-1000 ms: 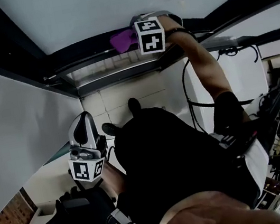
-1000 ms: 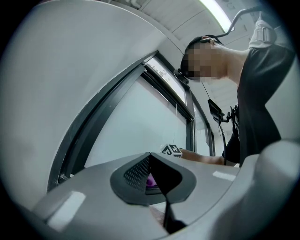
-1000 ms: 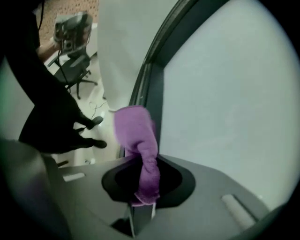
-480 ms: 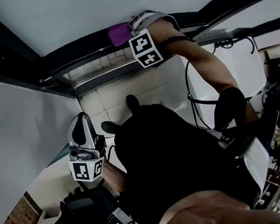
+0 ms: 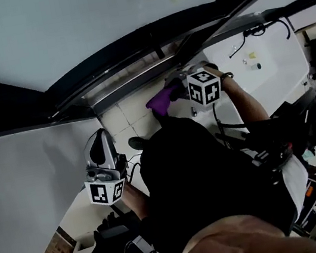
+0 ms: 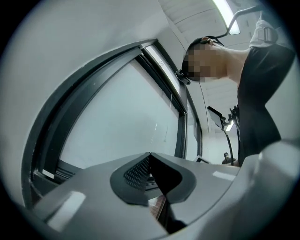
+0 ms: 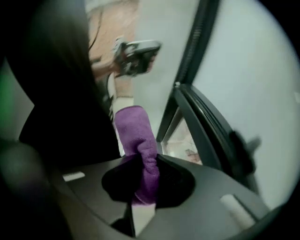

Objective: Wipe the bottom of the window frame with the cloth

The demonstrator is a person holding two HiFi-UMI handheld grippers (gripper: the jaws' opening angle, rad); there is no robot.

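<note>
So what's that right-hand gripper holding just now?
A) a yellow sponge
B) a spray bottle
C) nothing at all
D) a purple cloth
D: in the right gripper view, the right gripper has its jaws shut on a purple cloth, which sticks out from between them.

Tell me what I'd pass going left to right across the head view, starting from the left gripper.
left gripper, shut and empty → purple cloth → right gripper, shut on that cloth → the person's right forearm
</note>
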